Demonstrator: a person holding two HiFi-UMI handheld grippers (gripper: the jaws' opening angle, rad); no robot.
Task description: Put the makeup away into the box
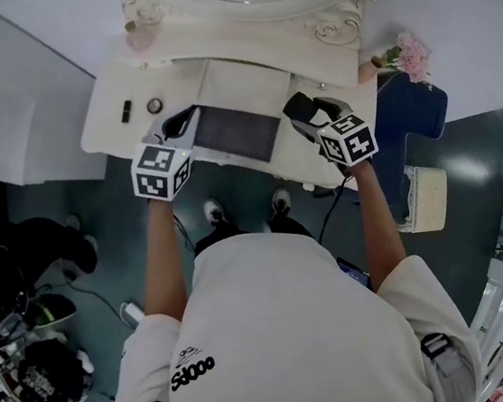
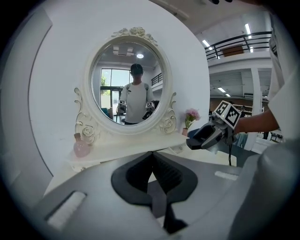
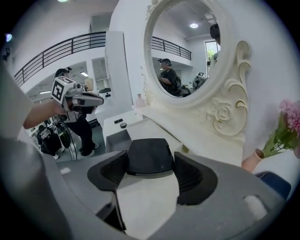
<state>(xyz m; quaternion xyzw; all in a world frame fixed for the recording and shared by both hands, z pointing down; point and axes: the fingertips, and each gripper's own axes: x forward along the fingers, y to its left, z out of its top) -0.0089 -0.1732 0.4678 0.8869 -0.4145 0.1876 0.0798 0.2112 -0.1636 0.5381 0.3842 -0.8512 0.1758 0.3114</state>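
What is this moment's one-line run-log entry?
left hand-held gripper: shut, empty | right hand-held gripper: shut on black compact | box: open, compact not yet in

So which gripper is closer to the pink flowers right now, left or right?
Right. The right gripper, shut on a black case, is over the vanity, left of the pink flowers. The left gripper, shut and empty, is farther left, across the dark compartment.

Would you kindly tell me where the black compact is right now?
In the right gripper view, the compact is clamped between the jaws of the right gripper, held over the white vanity in front of the mirror.
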